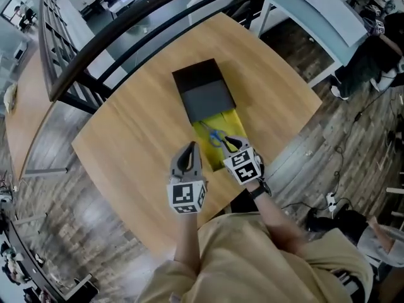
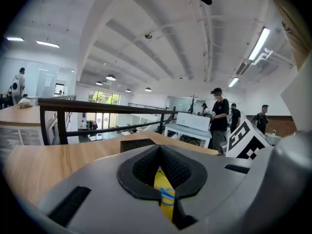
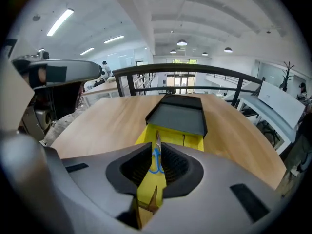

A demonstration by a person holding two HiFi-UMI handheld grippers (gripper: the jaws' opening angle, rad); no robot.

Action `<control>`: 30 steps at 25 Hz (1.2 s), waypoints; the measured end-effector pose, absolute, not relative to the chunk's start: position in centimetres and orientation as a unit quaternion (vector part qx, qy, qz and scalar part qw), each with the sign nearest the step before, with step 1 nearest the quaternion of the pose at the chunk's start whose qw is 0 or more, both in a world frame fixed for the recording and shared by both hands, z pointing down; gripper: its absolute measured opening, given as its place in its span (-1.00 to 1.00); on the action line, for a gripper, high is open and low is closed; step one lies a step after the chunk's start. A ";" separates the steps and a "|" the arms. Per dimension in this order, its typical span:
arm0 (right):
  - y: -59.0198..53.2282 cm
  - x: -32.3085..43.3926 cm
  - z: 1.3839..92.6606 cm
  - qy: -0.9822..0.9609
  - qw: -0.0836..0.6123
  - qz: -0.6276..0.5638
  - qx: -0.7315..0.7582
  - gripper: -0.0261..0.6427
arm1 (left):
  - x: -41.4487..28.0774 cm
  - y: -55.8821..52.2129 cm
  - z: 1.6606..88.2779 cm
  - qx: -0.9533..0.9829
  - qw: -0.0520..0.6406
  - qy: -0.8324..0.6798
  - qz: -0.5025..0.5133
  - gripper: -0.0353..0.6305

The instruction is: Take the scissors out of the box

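Observation:
The scissors (image 1: 216, 137), blue-handled, lie in the open part of a yellow box (image 1: 234, 121) on the round wooden table (image 1: 139, 137). A black lid (image 1: 203, 90) covers the box's far half. My right gripper (image 1: 228, 144) hangs over the near end of the box, just short of the scissors, shut and holding nothing. In the right gripper view the scissors (image 3: 156, 161) show through the gap behind the right gripper's (image 3: 157, 144) closed tips. My left gripper (image 1: 190, 149) is beside the box's left edge, shut and holding nothing. The left gripper view shows the left gripper (image 2: 159, 149) pointing across the table.
A dark metal railing (image 1: 107, 40) runs behind the table, and a white table (image 1: 315, 11) stands at the far right. The wooden table's near edge (image 1: 214, 210) is close to the person's body. Several people (image 2: 219, 113) stand far off by a white desk.

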State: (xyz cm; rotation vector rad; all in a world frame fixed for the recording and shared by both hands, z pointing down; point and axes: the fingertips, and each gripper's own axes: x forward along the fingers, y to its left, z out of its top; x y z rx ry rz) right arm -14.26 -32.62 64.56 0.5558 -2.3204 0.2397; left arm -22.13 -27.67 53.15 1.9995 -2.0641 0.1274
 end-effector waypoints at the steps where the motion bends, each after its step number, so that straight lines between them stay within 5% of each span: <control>1: -33.0 -14.5 65.4 -0.900 0.370 0.098 0.210 -0.87 | -22.2 -28.2 53.7 0.688 0.136 -0.711 0.045 -0.87; 6: -34.1 -15.1 69.2 -0.887 0.404 0.117 0.190 -0.83 | -22.1 -29.7 55.5 0.684 0.160 -0.710 0.046 -0.87; 10: -34.7 -15.8 71.9 -0.879 0.425 0.131 0.175 -0.58 | -22.3 -30.3 56.7 0.678 0.186 -0.711 0.034 -0.87; 30: -35.5 -16.3 76.7 -0.851 0.478 0.119 0.181 -0.67 | -22.7 -30.6 58.1 0.671 0.221 -0.708 0.012 -0.87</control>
